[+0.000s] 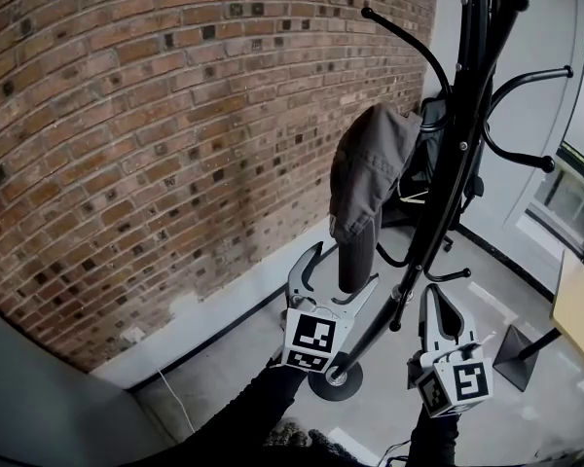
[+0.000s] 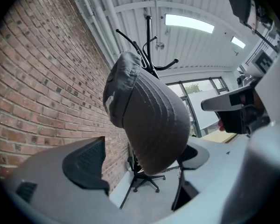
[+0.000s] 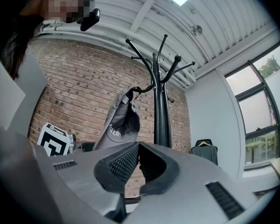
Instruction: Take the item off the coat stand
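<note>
A grey cap (image 1: pixel 370 168) hangs from a hook of the black coat stand (image 1: pixel 457 154), brim pointing down. My left gripper (image 1: pixel 346 270) is open just below it, and the tip of the brim sits between the two jaws without either pad pressing on it. In the left gripper view the cap (image 2: pixel 149 120) fills the space above my left gripper (image 2: pixel 142 160). My right gripper (image 1: pixel 436 298) is shut on nothing, to the right of the stand's pole. From the right gripper (image 3: pixel 137 149) I see the cap (image 3: pixel 119 120) and the stand (image 3: pixel 159 106) beyond.
A brick wall (image 1: pixel 127 115) runs along the left. The stand's round base (image 1: pixel 336 377) rests on the floor between my grippers. A black office chair (image 1: pixel 438 134) stands behind the pole, a wooden desk (image 1: pixel 579 309) at the right edge, and a thin cable (image 1: pixel 175 407) lies on the floor.
</note>
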Available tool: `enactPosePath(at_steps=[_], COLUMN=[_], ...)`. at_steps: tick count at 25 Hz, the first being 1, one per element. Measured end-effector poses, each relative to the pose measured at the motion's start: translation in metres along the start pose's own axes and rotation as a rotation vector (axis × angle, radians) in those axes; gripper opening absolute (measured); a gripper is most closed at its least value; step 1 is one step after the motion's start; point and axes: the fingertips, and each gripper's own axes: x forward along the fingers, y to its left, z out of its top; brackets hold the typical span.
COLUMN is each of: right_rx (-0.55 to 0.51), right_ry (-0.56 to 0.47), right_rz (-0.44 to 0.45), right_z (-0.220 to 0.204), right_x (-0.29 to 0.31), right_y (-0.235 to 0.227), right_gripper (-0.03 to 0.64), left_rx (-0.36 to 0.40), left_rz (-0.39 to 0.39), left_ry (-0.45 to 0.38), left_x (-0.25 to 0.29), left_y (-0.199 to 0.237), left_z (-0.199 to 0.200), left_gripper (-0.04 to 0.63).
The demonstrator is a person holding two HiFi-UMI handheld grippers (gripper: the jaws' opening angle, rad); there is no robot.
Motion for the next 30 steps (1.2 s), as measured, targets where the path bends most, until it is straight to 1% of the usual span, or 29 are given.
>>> enactPosePath(at_steps=[3,4,5,7,10,13,16,20,22,27,30], right_rx=[0.000,0.000,0.000,0.001,0.006,0.010,0.014,0.010,0.009,-0.005,-0.011], right_ry=[-0.001,-0.002,-0.003,-0.002,-0.001,-0.003,-0.006,0.004,-0.003,-0.002,-0.008], right_rz=[0.001,0.002,0.004,0.008,0.016,0.025,0.033,0.046,0.042,0.044,0.041], right_z=[0.000,0.001,0.001,0.000,-0.001,0.000,0.000,-0.003,-0.002,0.001,0.004], right_x=[0.000,0.001,0.001,0.002,0.004,0.007,0.008,0.009,0.010,0.010,0.009], right_y=[0.000,0.000,0.001,0.002,0.004,0.006,0.008,0.013,0.013,0.015,0.014], right_gripper=[0.008,0.008,0.008,0.008,0.008,0.008,0.008,0.008,0.008,0.008,0.008], left_rx=[0.030,0.046,0.060,0.063,0.032,0.027,0.004,-0.064,-0.087,-0.146,-0.159], left_rz=[0.024,0.036,0.048,0.065,0.082,0.119,0.169,0.208,0.213,0.199,0.202], left_ry=[0.006,0.007,0.006,-0.005,-0.017,-0.003,-0.006,-0.043,-0.061,-0.124,-0.158], left_x=[-0.003,-0.005,-0.007,-0.010,-0.014,-0.016,-0.019,-0.025,-0.026,-0.031,-0.032], left_y=[0.007,0.010,0.012,0.017,0.025,0.035,0.047,0.062,0.066,0.069,0.075], left_z=[0.001,0.001,0.002,0.002,0.003,0.005,0.009,0.012,0.015,0.027,0.039], left_gripper=[0.373,0.333,0.272,0.192,0.139,0.070,0.050,0.037,0.034,0.032,0.032])
